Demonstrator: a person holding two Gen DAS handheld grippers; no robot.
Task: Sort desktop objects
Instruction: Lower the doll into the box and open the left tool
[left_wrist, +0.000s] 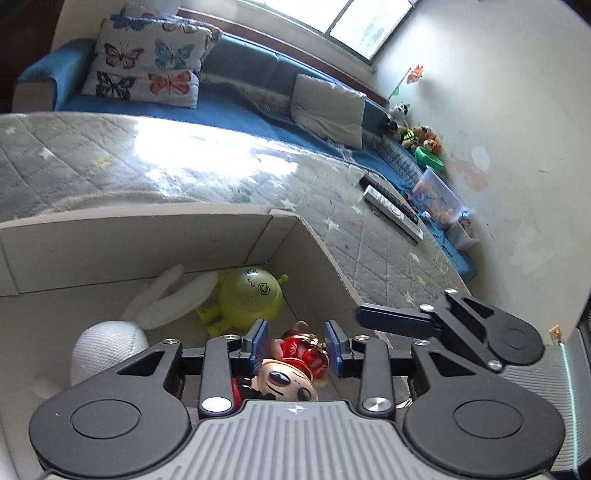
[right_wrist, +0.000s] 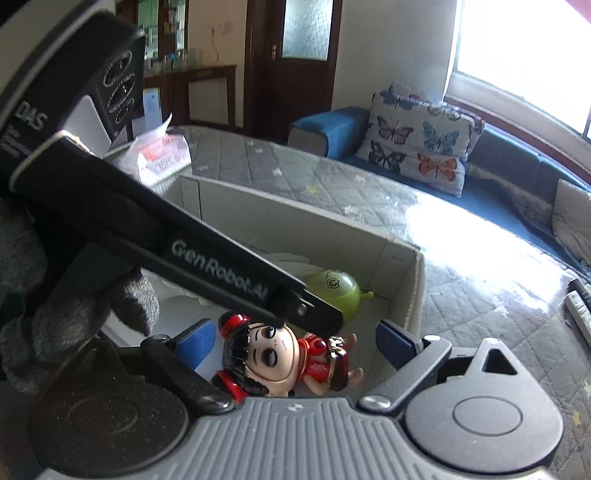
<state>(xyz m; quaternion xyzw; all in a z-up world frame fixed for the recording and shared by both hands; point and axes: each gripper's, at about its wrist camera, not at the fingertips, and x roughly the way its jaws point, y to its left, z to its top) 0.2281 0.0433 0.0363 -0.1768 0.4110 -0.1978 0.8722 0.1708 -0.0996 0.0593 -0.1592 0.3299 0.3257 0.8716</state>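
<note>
Both grippers hang over an open cardboard box (left_wrist: 303, 236) that sits on the worktop (left_wrist: 184, 155), a surface covered in grey quilted cloth with small stars under a shiny clear sheet.

The left gripper (left_wrist: 295, 345) points down into the box with its blue pads on either side of a little doll (left_wrist: 295, 363) in a red dress with a big pale head and dark hair. Its jaws are partly apart, and a gap shows between each pad and the doll, so they are released rather than grasping; the doll lies on the box floor in the near right corner.

The right gripper (right_wrist: 295, 341) is just beside it, coming in from the right, jaws spread wide and gripping nothing. In its view the doll (right_wrist: 280, 360) lies on its back between the two blue pads, with the left gripper's black body crossing above, held by a hand in a grey knit glove (right_wrist: 66, 295).

Farther back in the box lie a green round-headed toy (left_wrist: 251, 299) and a white plush rabbit (left_wrist: 110, 347) with long ears.

Beyond the worktop stands a blue sofa (left_wrist: 236, 107) with butterfly cushions (left_wrist: 147, 62), and remote controls (left_wrist: 391, 206) rest on the worktop's far right edge.
</note>
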